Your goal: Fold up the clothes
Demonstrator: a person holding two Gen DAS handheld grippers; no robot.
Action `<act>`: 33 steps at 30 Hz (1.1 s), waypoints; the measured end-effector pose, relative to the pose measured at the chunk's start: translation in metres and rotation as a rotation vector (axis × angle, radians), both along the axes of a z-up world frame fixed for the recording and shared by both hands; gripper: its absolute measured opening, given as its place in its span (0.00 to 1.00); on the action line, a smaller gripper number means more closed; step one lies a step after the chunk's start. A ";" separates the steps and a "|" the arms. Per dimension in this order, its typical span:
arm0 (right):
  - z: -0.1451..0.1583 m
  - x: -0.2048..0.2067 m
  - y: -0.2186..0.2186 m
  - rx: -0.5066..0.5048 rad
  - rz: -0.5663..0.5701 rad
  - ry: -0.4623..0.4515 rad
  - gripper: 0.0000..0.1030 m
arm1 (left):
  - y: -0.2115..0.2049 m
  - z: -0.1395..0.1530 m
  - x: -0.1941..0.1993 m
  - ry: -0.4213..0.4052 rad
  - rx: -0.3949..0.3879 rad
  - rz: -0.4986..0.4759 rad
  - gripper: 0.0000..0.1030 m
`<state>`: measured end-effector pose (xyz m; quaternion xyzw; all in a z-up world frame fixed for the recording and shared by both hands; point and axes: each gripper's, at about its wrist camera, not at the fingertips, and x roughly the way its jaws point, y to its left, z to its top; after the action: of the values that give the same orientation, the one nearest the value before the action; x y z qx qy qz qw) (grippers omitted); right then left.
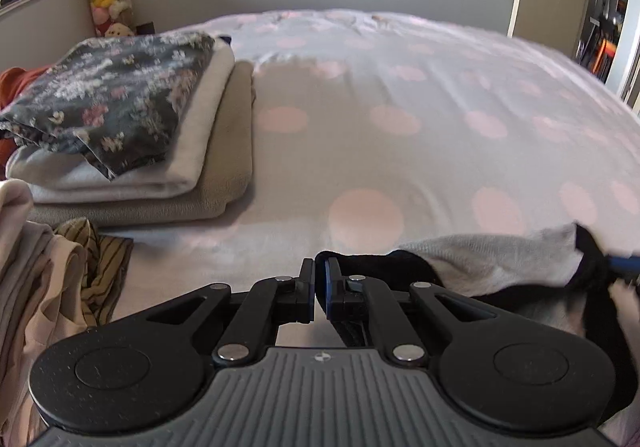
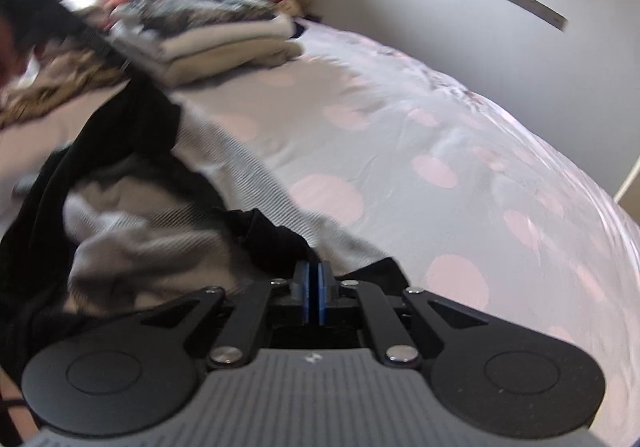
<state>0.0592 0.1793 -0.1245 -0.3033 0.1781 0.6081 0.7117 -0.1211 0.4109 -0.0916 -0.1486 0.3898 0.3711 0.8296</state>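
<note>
Both grippers are clamped right down on the same garment (image 2: 168, 207), a grey ribbed thing with black trim, bunched at the near edge of the bed (image 1: 400, 95). The left gripper (image 1: 319, 267) has its fingers pressed nearly together with a bit of the black trim pinched at the tips, and the rest of the cloth trails off to the right of it. The right gripper (image 2: 314, 271) has its blue pads squeezed on a black edge too, with the fabric heaped up to its left. A folded stack (image 1: 160, 151) sits further back on the left, well apart, next to a loose pile (image 1: 52, 267).
</note>
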 end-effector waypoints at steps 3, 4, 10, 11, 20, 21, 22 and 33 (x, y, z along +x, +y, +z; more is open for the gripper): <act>-0.004 0.021 0.006 0.005 -0.100 0.045 0.03 | 0.003 -0.013 0.008 0.082 0.004 -0.018 0.03; -0.006 0.028 0.008 -0.007 -0.137 0.062 0.03 | 0.004 -0.015 0.009 0.089 -0.003 -0.023 0.03; -0.011 0.060 0.008 -0.012 -0.246 0.188 0.05 | -0.002 -0.010 0.001 0.058 -0.017 -0.062 0.11; -0.009 0.058 0.006 0.000 -0.237 0.189 0.06 | -0.006 -0.007 0.000 0.066 0.000 -0.080 0.16; 0.002 0.018 -0.005 0.027 -0.057 0.017 0.19 | -0.049 0.004 0.015 0.200 0.202 -0.414 0.19; 0.003 0.013 -0.007 0.032 -0.031 -0.012 0.28 | -0.055 0.001 0.018 0.239 0.226 -0.466 0.19; 0.004 0.009 -0.009 0.036 -0.005 -0.040 0.30 | -0.059 -0.003 0.019 0.275 0.247 -0.506 0.19; -0.012 -0.036 -0.014 -0.061 0.217 -0.300 0.34 | -0.082 -0.059 0.021 0.503 0.493 -0.728 0.23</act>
<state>0.0232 0.1649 -0.1368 -0.4295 0.0547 0.6234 0.6511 -0.0998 0.3289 -0.1504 0.2913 0.5049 0.1631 0.7960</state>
